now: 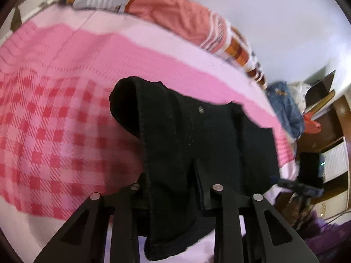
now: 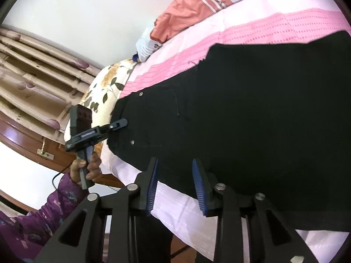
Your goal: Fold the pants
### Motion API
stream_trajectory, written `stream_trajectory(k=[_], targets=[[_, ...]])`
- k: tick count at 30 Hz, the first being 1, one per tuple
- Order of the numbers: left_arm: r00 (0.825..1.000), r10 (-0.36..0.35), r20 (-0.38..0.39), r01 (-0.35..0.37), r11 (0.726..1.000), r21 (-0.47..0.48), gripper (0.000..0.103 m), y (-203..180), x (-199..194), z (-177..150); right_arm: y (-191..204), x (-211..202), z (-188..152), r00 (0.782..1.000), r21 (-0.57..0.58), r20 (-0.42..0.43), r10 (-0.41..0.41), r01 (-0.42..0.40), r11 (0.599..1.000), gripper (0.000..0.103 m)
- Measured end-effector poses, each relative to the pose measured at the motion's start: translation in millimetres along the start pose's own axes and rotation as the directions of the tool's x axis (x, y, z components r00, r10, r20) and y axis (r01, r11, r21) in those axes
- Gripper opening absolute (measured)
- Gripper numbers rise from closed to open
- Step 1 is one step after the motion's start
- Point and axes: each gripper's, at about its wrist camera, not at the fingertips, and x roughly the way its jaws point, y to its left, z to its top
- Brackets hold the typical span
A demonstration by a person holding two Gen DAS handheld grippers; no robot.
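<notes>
Pink checked bed (image 1: 54, 131) bearing black pants (image 2: 252, 114); left tool (image 1: 175, 175) clamped on their raised edge, right tool (image 2: 175, 184) parted at 6 o'clock.

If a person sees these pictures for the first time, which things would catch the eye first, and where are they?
The black pants dominate, spread over the pink checked bedcover. In the left wrist view, the left gripper is shut on a fold of them. In the right wrist view, the right gripper stands open at their near edge, with blue pads bare.
</notes>
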Motion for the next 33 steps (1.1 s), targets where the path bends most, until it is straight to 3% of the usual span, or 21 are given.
stream_trajectory(k=[4, 8, 11, 13, 16, 18, 20, 21, 25, 28, 33], targets=[[0.998, -0.033, 0.054, 0.030, 0.997, 0.065, 0.021, -62.0, -23.3, 5.3, -3.6, -9.1, 4.4, 0.999, 0.009, 0.013, 0.031, -0.032, 0.999, 0.032], [0.993, -0.109, 0.054, 0.100, 0.984, 0.148, 0.015, -146.4, -23.8, 12.8, -15.9, -35.6, 12.6, 0.994, 0.036, 0.059, 0.092, -0.094, 0.995, 0.032], [0.980, -0.197, 0.022, 0.189, 0.964, 0.188, 0.015, -211.4, 2.7, 18.3, -35.8, -61.2, 19.1, 0.982, 0.076, 0.107, 0.155, -0.163, 0.984, 0.039], [0.957, -0.288, -0.021, 0.286, 0.934, 0.214, 0.006, -255.4, 35.3, 22.5, -56.6, -78.3, 22.1, 0.975, 0.110, 0.142, 0.171, -0.187, 0.976, 0.043], [0.951, -0.292, -0.098, 0.307, 0.918, 0.252, 0.007, -298.2, 97.4, 23.2, -86.9, -94.6, 22.9, 0.972, 0.156, 0.153, 0.180, -0.203, 0.967, 0.051], [0.949, -0.272, -0.161, 0.301, 0.933, 0.200, 0.008, -303.3, 142.0, 17.6, -116.8, -106.7, 18.4, 0.964, 0.236, 0.181, 0.197, -0.237, 0.943, 0.060], [0.918, -0.332, -0.216, 0.361, 0.925, 0.116, 0.009, -297.2, 166.6, 12.0, -143.2, -114.8, 10.7, 0.954, 0.313, 0.203, 0.223, -0.278, 0.908, 0.061], [0.919, -0.340, -0.198, 0.362, 0.928, 0.089, 0.016, -292.2, 167.5, 11.1, -153.2, -119.9, 6.1, 0.943, 0.334, 0.227, 0.243, -0.310, 0.890, 0.064], [0.946, -0.301, -0.117, 0.310, 0.948, 0.068, 0.038, -266.6, 144.3, 14.8, -166.6, -121.5, 4.0, 0.924, 0.356, 0.262, 0.277, -0.360, 0.862, 0.075], [0.979, -0.185, -0.080, 0.192, 0.977, 0.094, 0.051, -253.7, 129.9, 13.1, -166.0, -115.2, 11.3, 0.942, 0.352, 0.235, 0.240, -0.312, 0.882, 0.075], [0.992, -0.097, -0.080, 0.104, 0.991, 0.085, 0.055, -223.8, 118.7, -3.2, -150.5, -99.1, 29.9, 0.978, 0.279, 0.154, 0.141, -0.180, 0.943, 0.081]])
